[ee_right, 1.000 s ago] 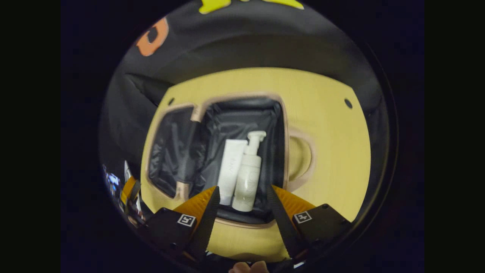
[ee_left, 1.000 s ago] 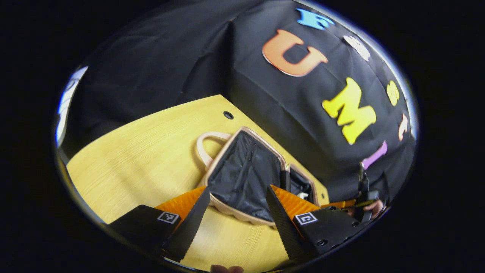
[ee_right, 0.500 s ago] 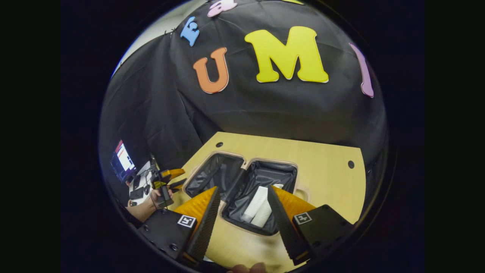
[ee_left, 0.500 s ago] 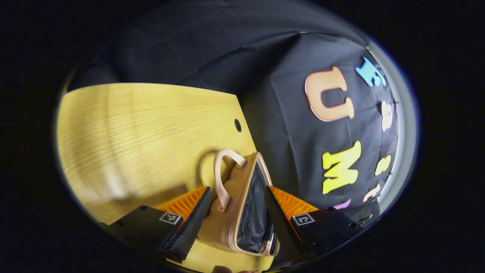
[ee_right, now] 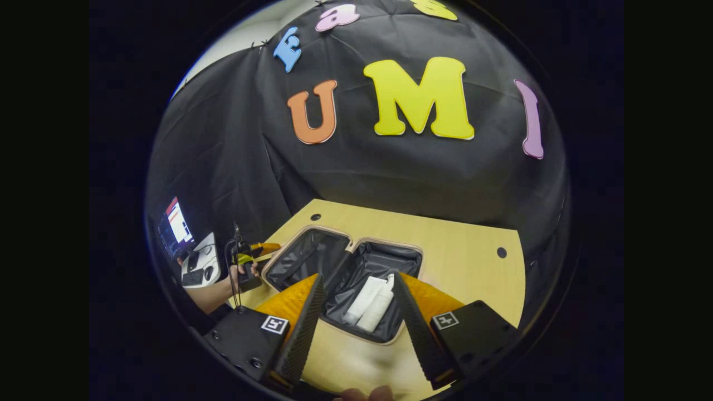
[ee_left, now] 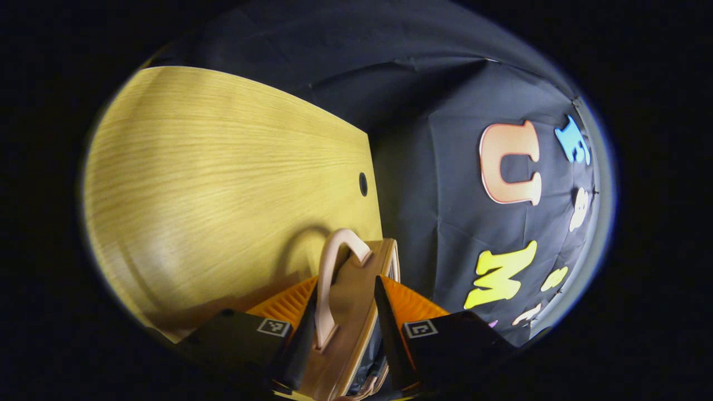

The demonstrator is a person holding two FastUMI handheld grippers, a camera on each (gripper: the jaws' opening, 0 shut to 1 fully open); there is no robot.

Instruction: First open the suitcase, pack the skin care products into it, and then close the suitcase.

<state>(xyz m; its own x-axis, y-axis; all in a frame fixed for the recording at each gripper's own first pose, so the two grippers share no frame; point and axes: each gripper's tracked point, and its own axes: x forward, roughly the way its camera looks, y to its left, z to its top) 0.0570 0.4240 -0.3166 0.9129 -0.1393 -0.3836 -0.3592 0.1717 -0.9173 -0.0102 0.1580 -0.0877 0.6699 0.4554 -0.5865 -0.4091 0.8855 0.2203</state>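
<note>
While gaping, suitcase (ee_right: 312, 262) (bottles (ee_right: 376, 303) inside)

Light falls from above onto the table (ee_left: 211, 184), bright and warm, while the booth wall stays dim. Left gripper view: the suitcase handle (ee_left: 334, 278) throws a soft arched shadow just left of itself (its edges slightly smeared). Fisheye bending curves the table edge. Right gripper view: a screen (ee_right: 177, 221) glows left of the suitcase (ee_right: 345, 278), overexposed.

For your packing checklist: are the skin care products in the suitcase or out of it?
In: the white tube and pump bottle lie side by side in the open suitcase.
</note>
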